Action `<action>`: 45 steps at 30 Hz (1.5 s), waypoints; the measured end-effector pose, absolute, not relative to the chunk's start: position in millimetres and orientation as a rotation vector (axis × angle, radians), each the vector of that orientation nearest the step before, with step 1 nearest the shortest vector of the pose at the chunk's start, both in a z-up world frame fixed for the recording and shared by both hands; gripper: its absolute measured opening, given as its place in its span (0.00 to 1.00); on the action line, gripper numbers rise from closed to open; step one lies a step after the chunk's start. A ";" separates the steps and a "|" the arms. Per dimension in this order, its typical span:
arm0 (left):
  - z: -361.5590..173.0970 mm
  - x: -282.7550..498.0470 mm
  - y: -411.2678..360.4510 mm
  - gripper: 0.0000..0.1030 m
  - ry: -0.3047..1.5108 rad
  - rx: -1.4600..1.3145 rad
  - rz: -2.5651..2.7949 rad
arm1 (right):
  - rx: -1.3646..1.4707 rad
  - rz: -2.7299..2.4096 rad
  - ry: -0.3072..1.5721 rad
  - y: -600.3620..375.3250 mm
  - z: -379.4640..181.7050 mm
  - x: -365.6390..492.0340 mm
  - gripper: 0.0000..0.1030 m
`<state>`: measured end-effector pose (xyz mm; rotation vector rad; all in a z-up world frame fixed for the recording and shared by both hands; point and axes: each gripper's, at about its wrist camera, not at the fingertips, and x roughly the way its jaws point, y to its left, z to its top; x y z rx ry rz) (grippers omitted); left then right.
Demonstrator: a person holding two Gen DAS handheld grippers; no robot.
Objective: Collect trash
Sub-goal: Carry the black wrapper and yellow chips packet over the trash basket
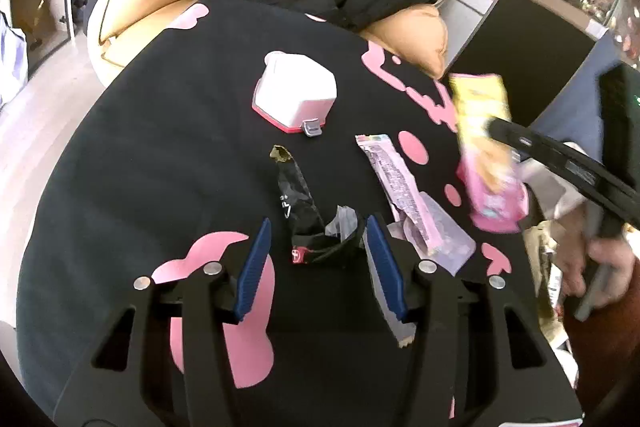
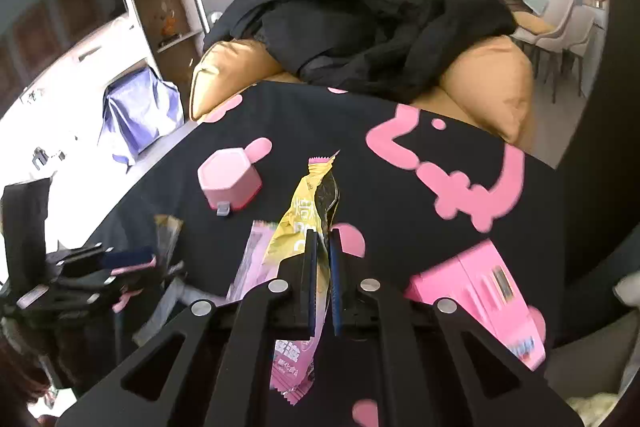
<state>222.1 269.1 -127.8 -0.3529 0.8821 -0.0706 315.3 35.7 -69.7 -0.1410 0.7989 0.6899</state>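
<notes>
Clamping a yellow-pink wrapper point(image 2: 310, 223), right gripper point(image 2: 323, 283) (left gripper point(image 1: 316, 267) apart, holding nothing).

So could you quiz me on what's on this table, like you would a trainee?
1. True or false: the right gripper is shut on the yellow and pink wrapper.
2. What lies between the open jaws of the left gripper?
A. the white and pink box
B. the black wrapper
C. the lilac wrapper
3. Fill in: the tablecloth is black with ____ shapes.

Key: 1 true; 2 B, its crumpled lower end lies there and the pads do not press on it; 3 pink.
</notes>
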 end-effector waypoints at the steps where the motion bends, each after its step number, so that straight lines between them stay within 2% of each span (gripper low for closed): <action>1: -128.6 223.2 267.7 0.46 0.887 -0.349 -0.065 | -0.147 0.677 0.791 29.2 -69.9 309.9 0.07; 8: -138.5 225.0 259.9 0.46 0.909 -0.350 -0.045 | -0.120 0.605 0.803 -11.9 -87.8 282.6 0.07; 10: -138.6 225.0 259.3 0.36 0.902 -0.347 -0.044 | -0.124 0.592 0.804 -18.6 -94.2 274.1 0.07; 14: -131.6 222.0 259.0 0.29 0.871 -0.351 -0.035 | -0.095 0.589 0.809 -31.4 -101.5 260.7 0.07; 26: -43.5 185.8 239.4 0.29 0.678 -0.271 -0.015 | -0.010 0.586 0.670 -72.3 -58.4 216.8 0.07; 36: 3.6 169.6 140.6 0.29 0.591 -0.179 -0.225 | -0.009 0.501 0.532 -138.7 -20.1 174.2 0.07; 45: 24.0 178.7 23.4 0.29 0.597 -0.117 -0.469 | 0.017 0.343 0.477 -226.6 -10.9 153.3 0.07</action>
